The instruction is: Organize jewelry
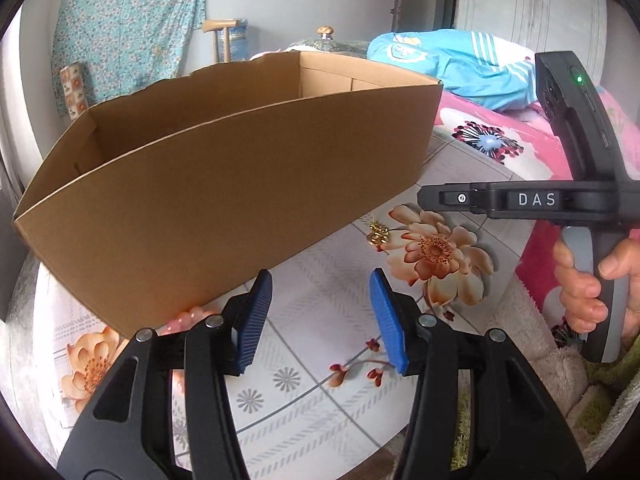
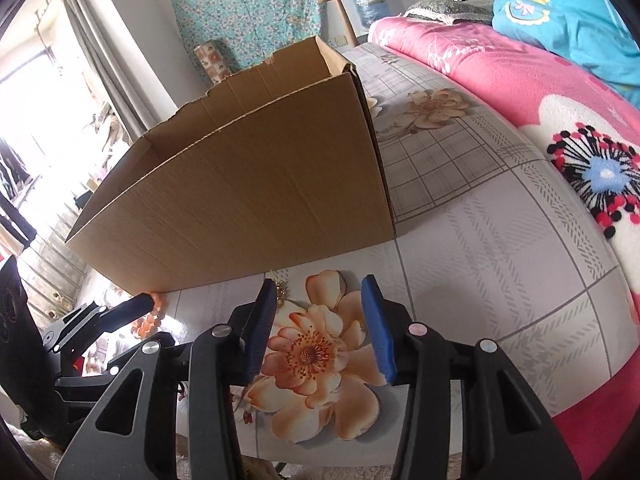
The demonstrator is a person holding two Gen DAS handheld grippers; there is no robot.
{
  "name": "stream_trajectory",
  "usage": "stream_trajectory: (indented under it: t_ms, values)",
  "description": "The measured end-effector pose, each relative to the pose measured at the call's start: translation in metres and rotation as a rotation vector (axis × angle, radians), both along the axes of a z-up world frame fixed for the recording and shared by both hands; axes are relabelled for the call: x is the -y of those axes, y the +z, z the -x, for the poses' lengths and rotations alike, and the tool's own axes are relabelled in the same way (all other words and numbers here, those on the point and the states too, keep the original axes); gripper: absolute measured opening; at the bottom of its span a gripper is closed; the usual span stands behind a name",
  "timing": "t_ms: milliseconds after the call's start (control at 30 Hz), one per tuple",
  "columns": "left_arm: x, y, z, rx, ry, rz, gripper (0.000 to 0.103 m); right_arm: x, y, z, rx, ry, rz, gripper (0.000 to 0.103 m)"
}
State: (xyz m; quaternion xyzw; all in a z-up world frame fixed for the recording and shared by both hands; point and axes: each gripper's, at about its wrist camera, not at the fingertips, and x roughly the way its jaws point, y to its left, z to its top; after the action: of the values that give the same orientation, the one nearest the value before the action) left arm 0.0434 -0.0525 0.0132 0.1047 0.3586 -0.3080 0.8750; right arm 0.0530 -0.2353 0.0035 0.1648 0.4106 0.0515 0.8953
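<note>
Two tools, one cardboard box, jewelry waiting on the flowered sheet

Nearest the left camera, the left tool (image 1: pixel 320 320) had its blue pads (image 1: pixel 256 320) apart with nothing between them, hovering just in front of the cardboard box (image 1: pixel 224 184); a string of orange beads (image 1: pixel 188 318) peeked out right at the box's near bottom edge, beside the left pad. The right tool (image 2: pixel 320 324) was also parted and empty, over a big peach flower print just in front of the box. A small gold piece (image 1: pixel 379 236) lay on the bed sheet (image 1: pixel 320 384) close to the box's front right corner, partly behind the right tool's left pad. A hand (image 1: pixel 592 288) gripped the right tool's handle. Right of the box sat a pink blanket (image 2: pixel 520 80), and beyond it a blue garment (image 2: pixel 568 20).
</note>
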Motion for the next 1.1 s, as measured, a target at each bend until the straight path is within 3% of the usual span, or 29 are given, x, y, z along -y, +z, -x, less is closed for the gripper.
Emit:
stream_trajectory:
  t_ms: [167, 367, 967, 1100]
  values:
    - [0.029, -0.005, -0.011, 0.001, -0.071, -0.047, 0.031, -0.002, -0.003, -0.003, 0.031, 0.042, 0.015, 0.033]
    - [0.057, -0.011, -0.024, -0.021, -0.115, -0.077, 0.023, 0.005, -0.013, -0.006, 0.041, 0.065, -0.016, 0.027]
    - [0.082, -0.022, -0.033, -0.052, -0.163, -0.118, 0.023, 0.032, -0.033, -0.012, 0.036, 0.028, -0.153, 0.027]
    - [0.084, -0.023, -0.033, -0.053, -0.165, -0.111, 0.015, 0.03, -0.033, -0.006, 0.04, 0.026, -0.156, 0.027]
